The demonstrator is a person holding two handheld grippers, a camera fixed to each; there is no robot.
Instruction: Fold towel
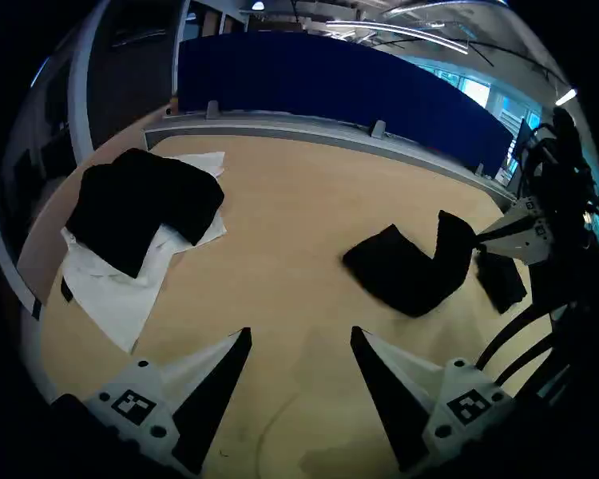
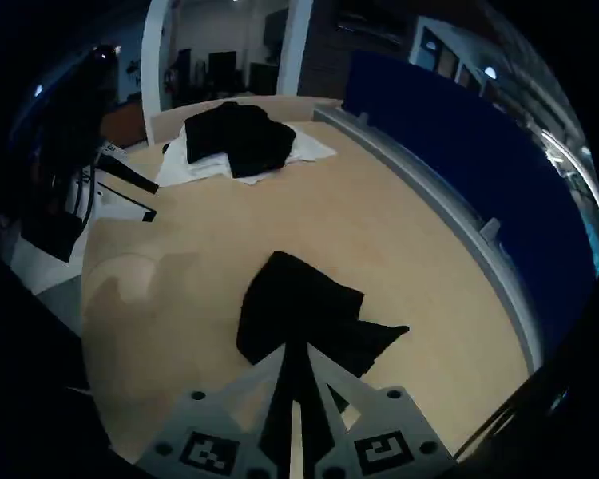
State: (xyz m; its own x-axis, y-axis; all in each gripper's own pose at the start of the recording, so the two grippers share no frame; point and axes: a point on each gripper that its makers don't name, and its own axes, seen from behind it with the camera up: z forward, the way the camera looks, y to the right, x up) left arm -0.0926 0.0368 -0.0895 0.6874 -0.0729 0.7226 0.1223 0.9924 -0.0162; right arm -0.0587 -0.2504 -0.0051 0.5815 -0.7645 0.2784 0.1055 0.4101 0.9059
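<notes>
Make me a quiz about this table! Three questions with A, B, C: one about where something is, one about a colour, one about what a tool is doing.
1. Where is the pile of cloths?
A. on the table
B. on the floor
C. on a chair

2. What colour is the towel in the right tool?
A. red
B. black
C. yellow

3. How is the left tool?
A. shut on a towel
B. open
C. holding a cup

Answers:
1 A, the pile lies on the wooden top.
2 B, the pinched towel is black.
3 B, bare table shows between its fingers.
</notes>
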